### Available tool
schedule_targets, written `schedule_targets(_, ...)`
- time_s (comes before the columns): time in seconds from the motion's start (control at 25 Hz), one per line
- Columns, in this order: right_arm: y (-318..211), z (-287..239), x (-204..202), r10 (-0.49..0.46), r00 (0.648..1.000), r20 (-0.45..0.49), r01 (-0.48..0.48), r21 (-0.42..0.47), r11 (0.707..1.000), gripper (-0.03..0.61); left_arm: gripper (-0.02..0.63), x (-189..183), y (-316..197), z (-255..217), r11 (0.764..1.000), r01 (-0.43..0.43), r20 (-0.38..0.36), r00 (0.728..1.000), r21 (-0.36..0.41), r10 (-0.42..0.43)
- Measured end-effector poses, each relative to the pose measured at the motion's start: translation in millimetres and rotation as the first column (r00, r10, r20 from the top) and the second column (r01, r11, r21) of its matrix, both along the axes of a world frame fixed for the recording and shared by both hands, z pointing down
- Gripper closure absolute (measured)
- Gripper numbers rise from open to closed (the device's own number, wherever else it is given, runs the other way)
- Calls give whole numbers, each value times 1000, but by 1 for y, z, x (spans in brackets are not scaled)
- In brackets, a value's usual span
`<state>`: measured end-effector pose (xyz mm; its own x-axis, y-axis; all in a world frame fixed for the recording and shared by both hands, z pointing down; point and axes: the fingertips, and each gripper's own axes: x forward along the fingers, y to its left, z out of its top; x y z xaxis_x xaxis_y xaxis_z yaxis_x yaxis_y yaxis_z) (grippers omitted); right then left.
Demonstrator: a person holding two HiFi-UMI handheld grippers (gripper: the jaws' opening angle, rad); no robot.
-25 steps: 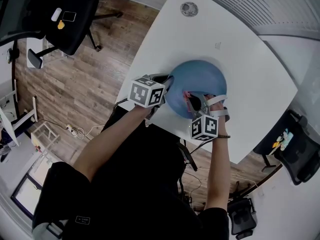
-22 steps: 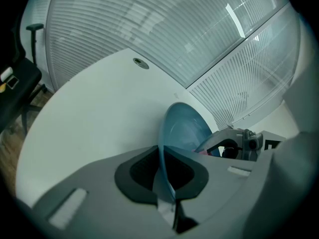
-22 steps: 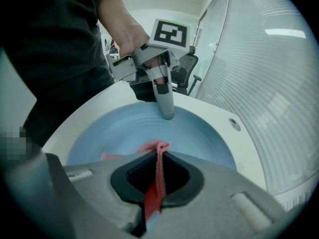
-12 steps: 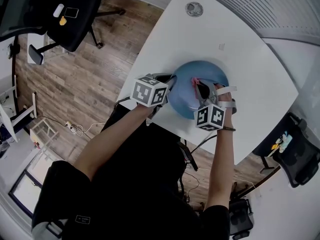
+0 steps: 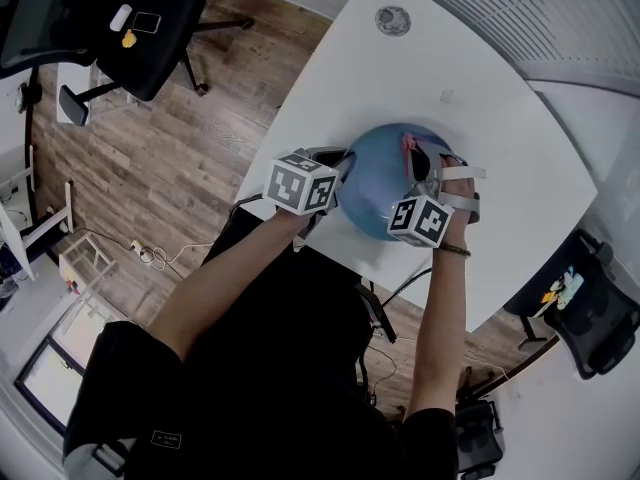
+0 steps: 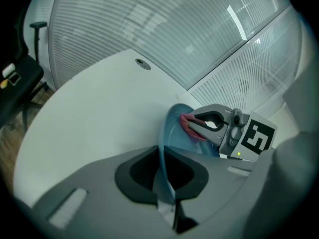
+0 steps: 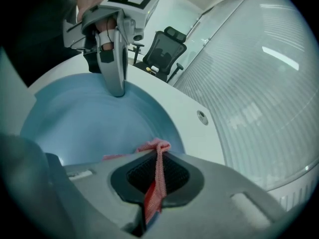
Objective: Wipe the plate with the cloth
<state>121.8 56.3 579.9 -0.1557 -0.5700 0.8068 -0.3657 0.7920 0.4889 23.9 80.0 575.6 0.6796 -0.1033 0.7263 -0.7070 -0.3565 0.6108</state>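
Observation:
A blue plate [image 5: 380,183] sits tilted on the white table [image 5: 480,98]. My left gripper [image 5: 338,171] is shut on the plate's near-left rim. In the left gripper view the rim [image 6: 164,148] runs edge-on between the jaws of the left gripper [image 6: 165,176]. My right gripper [image 5: 412,153] is shut on a pink cloth [image 5: 408,143] and presses it on the plate's far right part. In the right gripper view the cloth [image 7: 155,173] hangs pinched in the right gripper [image 7: 157,158] over the plate [image 7: 89,128], with the left gripper [image 7: 117,83] across on the rim.
A round grommet [image 5: 393,19] is set in the table's far part. Black office chairs stand on the wood floor at upper left [image 5: 110,28] and at right [image 5: 590,308]. A ribbed glass wall [image 7: 269,83] runs behind the table.
My right gripper has slid the pink cloth across the plate from its near side to its far right part. The left gripper and the plate have stayed put.

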Motion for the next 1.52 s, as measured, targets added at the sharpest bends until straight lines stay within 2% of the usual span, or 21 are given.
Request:
schedule_targets(0.24,-2,-4,11,53,999,-1,-53,2,999,568,598,0,-1,-1,1000,24,-4,1000,-6,-24)
schedule_targets(0.4,7,-6,15,139,988,65,-137,-29,990,568,598,-1,-1,-3,1000,25,-2,1000,-7,-25)
schedule_targets(0.52,22,-7,12,153,983,98,-148,-61,987,568,598,-1,-1,-1,1000,26,0,1000,-6,-26)
schedule_targets(0.76,66,-10,-5,92,988,122,-81,-100,992,568,598,-1,-1,-1,1000,30,-1,1000,-11,-30)
schedule_targets(0.92,96,-9,-23,23,987,158,2,-153,988,568,598,-1,-1,-1,999,31,-3,1000,-11,-31)
schedule_targets(1.08,120,-7,-36,-48,983,177,84,-201,976,568,598,-1,-1,-1,1000,29,-3,1000,-7,-29)
schedule_targets(1.36,155,-9,-54,-121,970,213,180,-287,941,568,598,-2,-1,-2,1000,28,2,1000,-6,-28)
schedule_targets(1.52,168,-8,-55,-152,964,217,215,-308,927,568,598,-2,-2,-1,1000,27,1,1000,-5,-27)
